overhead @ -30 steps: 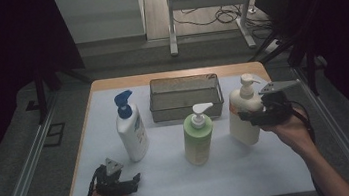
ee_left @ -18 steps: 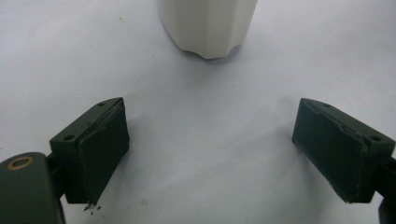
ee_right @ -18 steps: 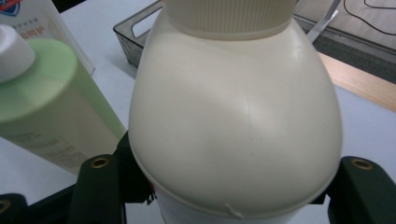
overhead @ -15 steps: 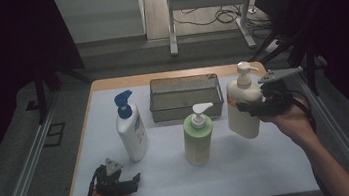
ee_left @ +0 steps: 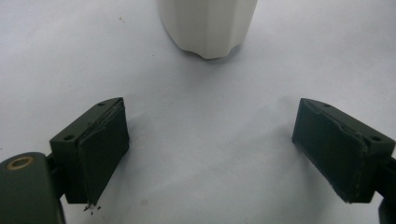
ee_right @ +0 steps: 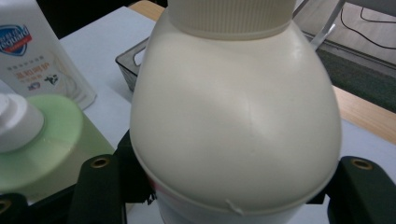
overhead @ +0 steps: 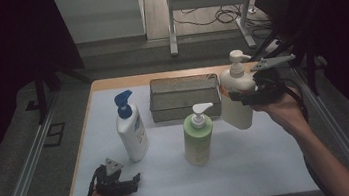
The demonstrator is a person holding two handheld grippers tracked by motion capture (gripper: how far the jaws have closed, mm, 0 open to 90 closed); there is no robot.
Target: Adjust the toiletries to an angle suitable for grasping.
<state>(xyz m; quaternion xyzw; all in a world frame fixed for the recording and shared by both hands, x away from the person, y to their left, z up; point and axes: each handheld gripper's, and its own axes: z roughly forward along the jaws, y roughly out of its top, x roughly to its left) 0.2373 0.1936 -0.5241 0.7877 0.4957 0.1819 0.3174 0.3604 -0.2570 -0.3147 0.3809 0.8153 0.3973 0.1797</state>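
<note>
Cream pump bottle (overhead: 237, 98) hangs above the right side of the tabletop (overhead: 251, 164), tilted a little, just right of the wire basket (overhead: 185, 98) at the back. The right tongs (overhead: 250, 96) pinch it across its body below the shoulder; in the right gripper view the two black jaws sit hard against either side of the bottle (ee_right: 233, 126), held fairly wide by its girth. Gripping the broad body instead of the thin pump neck probably gives the pads more surface and keeps the bottle from swinging. Since the bottle is off the mat and close beside the basket, the step in hand looks like carrying it over the basket rim to set it inside, though that is a judgement.

Two other bottles stand upright on the mat: a green pump bottle (overhead: 198, 135) in the middle and a white bottle with a blue pump (overhead: 131, 128) to its left, near each other but apart. They seem to be waiting for their turn.

The left tongs (overhead: 122, 184) rest low near the front left edge, spread wide and holding nothing. In the left gripper view, bare mat lies between the jaws, with the white bottle's base (ee_left: 208, 28) farther ahead.
</note>
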